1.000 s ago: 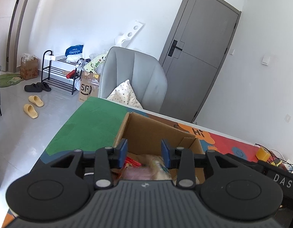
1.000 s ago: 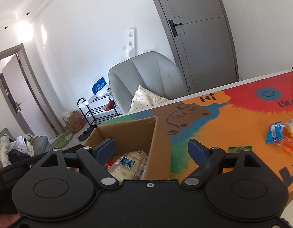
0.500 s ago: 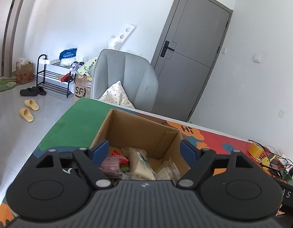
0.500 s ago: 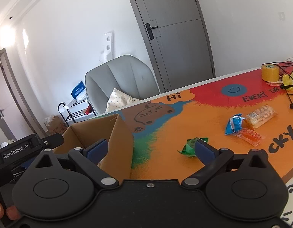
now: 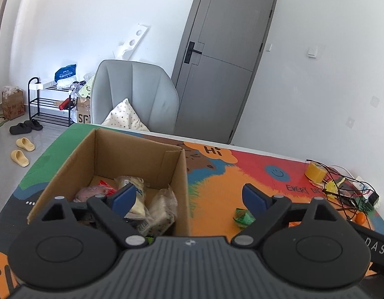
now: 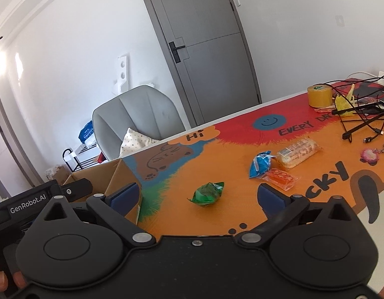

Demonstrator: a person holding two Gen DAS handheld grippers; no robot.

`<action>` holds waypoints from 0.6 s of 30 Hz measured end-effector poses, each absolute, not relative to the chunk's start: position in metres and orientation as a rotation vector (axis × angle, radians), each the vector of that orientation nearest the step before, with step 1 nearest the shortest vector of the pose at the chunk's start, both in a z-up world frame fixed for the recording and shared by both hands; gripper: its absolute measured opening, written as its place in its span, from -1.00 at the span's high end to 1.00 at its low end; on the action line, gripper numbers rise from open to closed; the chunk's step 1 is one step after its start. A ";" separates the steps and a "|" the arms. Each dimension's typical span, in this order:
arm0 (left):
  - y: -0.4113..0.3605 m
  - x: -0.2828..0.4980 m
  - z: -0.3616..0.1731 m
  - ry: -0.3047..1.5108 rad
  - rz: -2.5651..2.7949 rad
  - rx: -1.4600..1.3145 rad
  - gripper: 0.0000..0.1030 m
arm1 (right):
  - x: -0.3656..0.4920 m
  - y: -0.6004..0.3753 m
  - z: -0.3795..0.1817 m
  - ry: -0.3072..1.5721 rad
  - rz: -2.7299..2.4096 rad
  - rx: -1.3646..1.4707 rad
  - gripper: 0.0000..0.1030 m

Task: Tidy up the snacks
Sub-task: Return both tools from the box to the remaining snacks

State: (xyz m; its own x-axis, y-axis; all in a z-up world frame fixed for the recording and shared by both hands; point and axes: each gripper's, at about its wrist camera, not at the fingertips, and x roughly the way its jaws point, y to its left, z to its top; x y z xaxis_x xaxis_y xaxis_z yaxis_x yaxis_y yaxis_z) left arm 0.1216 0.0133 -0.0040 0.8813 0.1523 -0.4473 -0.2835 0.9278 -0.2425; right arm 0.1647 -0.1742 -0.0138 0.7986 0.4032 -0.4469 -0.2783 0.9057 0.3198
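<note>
An open cardboard box (image 5: pixel 139 154) stands on the colourful mat and holds several wrapped snacks (image 5: pixel 159 204). My left gripper (image 5: pixel 189 196) is open and empty above the box's right wall. A green snack packet (image 6: pixel 208 194) lies on the orange mat; it also shows in the left wrist view (image 5: pixel 243 218). My right gripper (image 6: pixel 199 199) is open and empty, just in front of that packet. Beyond it lie a blue packet (image 6: pixel 260 165), an orange packet (image 6: pixel 281 178) and a clear-wrapped biscuit pack (image 6: pixel 297 153). The box corner (image 6: pixel 122 174) is at the right gripper's left.
A yellow tape roll (image 6: pixel 318 96), tangled black cables (image 6: pixel 361 114) and small trinkets (image 6: pixel 369 155) are at the mat's far right. A grey chair (image 5: pixel 134 94) with a cushion stands behind the table. The left gripper's body (image 6: pixel 40 199) is at left.
My left gripper opened and let a snack drop into the box, then drew back and to the right. My right gripper swung right from the box toward the green packet.
</note>
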 end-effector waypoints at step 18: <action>-0.066 0.165 -0.020 0.522 0.130 -0.187 -0.77 | 0.184 -0.252 -0.048 0.559 0.269 0.332 -0.99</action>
State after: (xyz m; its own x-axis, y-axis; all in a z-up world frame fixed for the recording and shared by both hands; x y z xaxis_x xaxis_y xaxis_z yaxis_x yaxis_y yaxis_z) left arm 0.1646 -0.0659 -0.0200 0.8592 0.0758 -0.5060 -0.1708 0.9747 -0.1440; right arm 0.1835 -0.2519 -0.0477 0.8156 0.3360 -0.4711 -0.1579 0.9125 0.3774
